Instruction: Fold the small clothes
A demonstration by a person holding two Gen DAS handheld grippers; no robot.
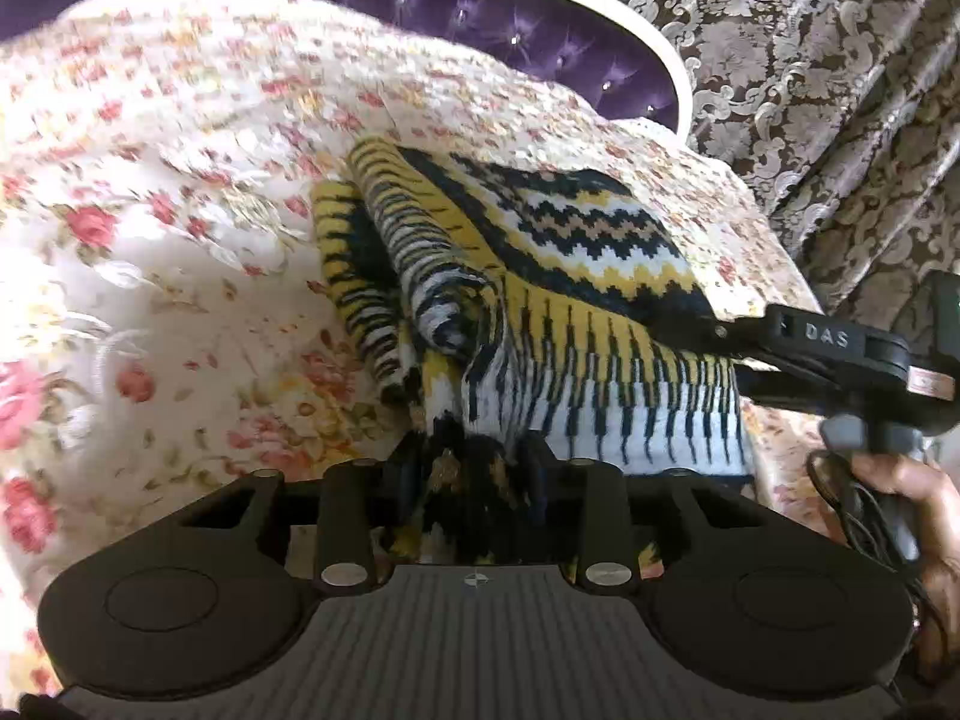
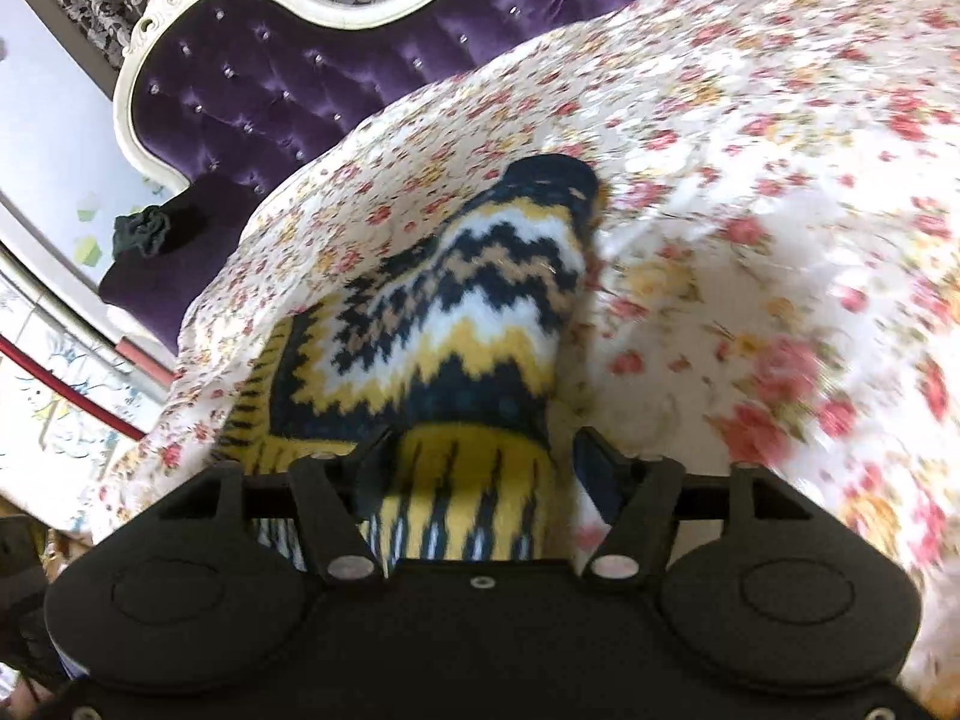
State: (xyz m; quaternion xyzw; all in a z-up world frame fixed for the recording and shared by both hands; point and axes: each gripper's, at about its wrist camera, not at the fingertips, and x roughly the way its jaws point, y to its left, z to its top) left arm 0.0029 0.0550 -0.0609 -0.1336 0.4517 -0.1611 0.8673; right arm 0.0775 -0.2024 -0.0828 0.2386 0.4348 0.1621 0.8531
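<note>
Left wrist view: the left hand-held gripper [image 1: 474,456] has a bunched fold of the knitted sweater [image 1: 540,276] between its narrowly parted jaws, and the pads seem to press on the knit, though dark wool hides the contact. The rest of the sweater spreads away from it across the bed [image 1: 150,180], toward the bed's right edge. There the right hand-held gripper [image 1: 729,333] reaches in from the side over the sweater's hem, a hand [image 1: 912,516] and a black cable behind it. Raised letters on its black body read "DAS".

In the right wrist view the right hand-held gripper [image 2: 480,462] straddles the hem with jaws wide; the left pad touches the knit, the right one stands clear of it, so nothing is clamped.

The sweater is thick, fuzzy wool with stepped zigzag bands in navy, yellow, white and tan, and a striped fringe-like border. The bedspread is cream, quilted, printed with red and yellow roses. Behind stands a purple tufted velvet headboard [image 2: 300,78] with crystal buttons and a curved white frame, and a brown damask curtain [image 1: 810,60].
</note>
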